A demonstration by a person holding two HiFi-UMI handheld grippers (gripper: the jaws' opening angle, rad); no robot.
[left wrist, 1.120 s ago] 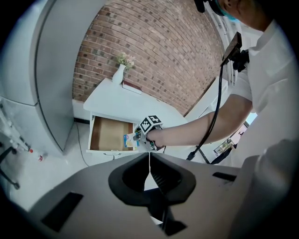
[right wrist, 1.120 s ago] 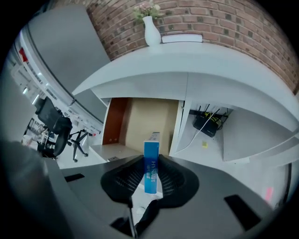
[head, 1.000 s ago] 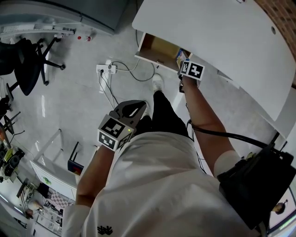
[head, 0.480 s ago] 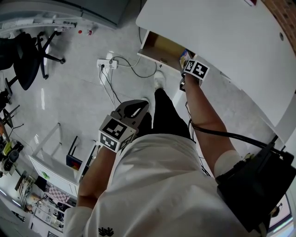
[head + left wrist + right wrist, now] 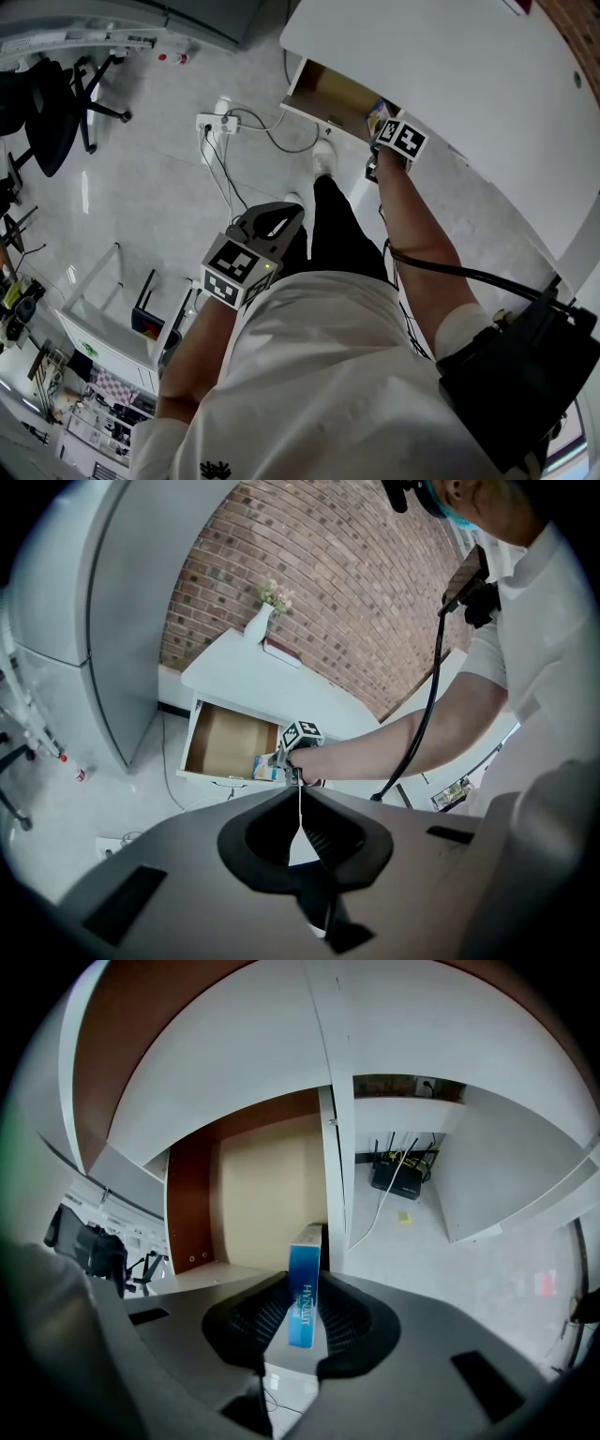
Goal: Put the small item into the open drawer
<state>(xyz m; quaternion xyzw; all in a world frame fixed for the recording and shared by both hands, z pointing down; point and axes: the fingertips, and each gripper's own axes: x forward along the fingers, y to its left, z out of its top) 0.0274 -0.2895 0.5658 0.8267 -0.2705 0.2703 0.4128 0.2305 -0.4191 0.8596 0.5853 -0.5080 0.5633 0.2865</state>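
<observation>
Small blue box judged light, stiff, slick-faced; right gripper pinches its flat sides, jaws opening over the drawer; left gripper closed, empty

On my feed I log, centre frame: white short-sleeved shirt with small black emblem at bottom edge, black trousers, white shoe, black cable to black pack, lower right.

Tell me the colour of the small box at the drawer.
Blue box, white lettering on its narrow face. Best in the right gripper view.
</observation>
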